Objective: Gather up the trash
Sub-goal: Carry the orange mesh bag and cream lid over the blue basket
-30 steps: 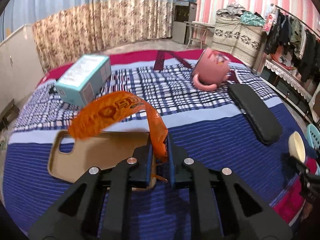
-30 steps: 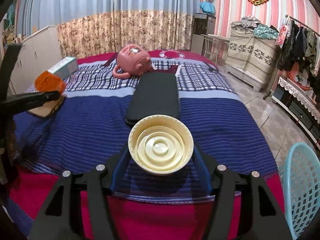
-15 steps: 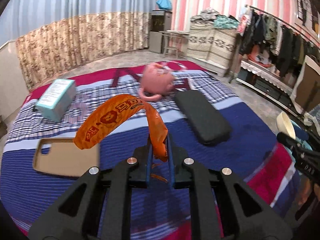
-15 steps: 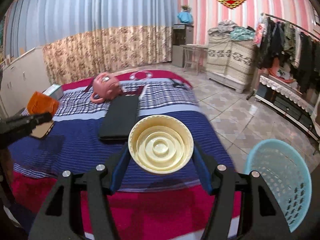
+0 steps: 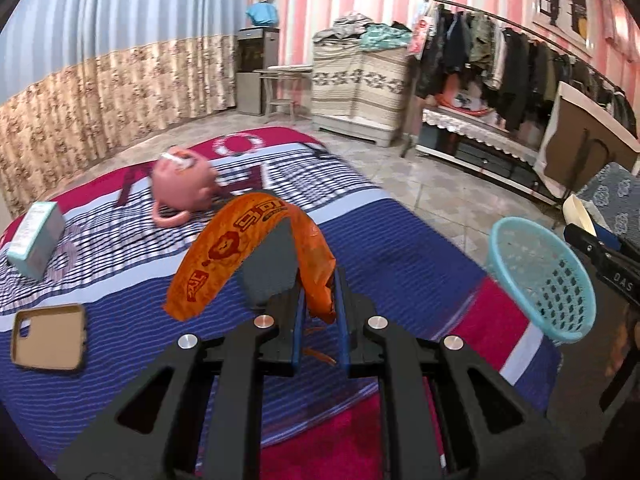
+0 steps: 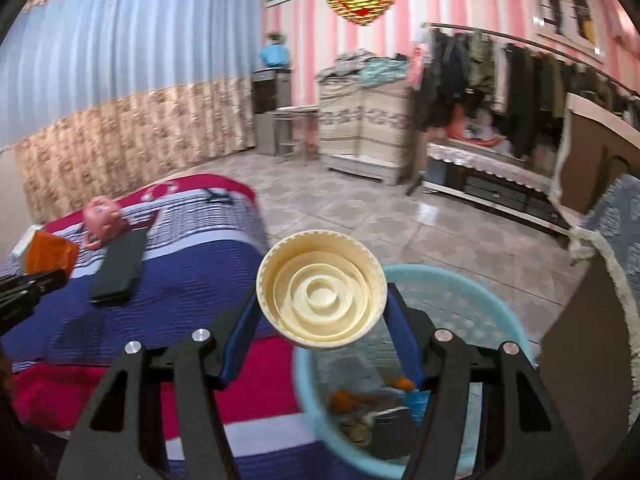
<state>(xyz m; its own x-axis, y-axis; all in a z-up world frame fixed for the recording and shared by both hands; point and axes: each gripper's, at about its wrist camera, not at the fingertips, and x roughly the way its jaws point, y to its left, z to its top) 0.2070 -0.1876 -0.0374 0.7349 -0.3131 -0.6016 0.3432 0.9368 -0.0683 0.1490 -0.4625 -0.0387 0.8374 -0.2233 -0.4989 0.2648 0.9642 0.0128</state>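
Swinging away from the bed [image 5: 400, 248] since a second ago, the left gripper [image 5: 319, 312] stays clamped on the orange wrapper [image 5: 240, 252], and the right gripper [image 6: 322, 320] keeps gripping the cream lid [image 6: 322, 306], now above the blue basket [image 6: 472, 300].

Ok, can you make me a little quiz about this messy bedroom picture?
1. True or false: the left tool pinches an orange wrapper.
2. What does the right tool hold? A) pink mug B) cream lid C) phone case
3. Fill in: the blue basket stands on the ____ beside the bed.

Key: 1 true. 2 B, the cream lid. 3 floor.
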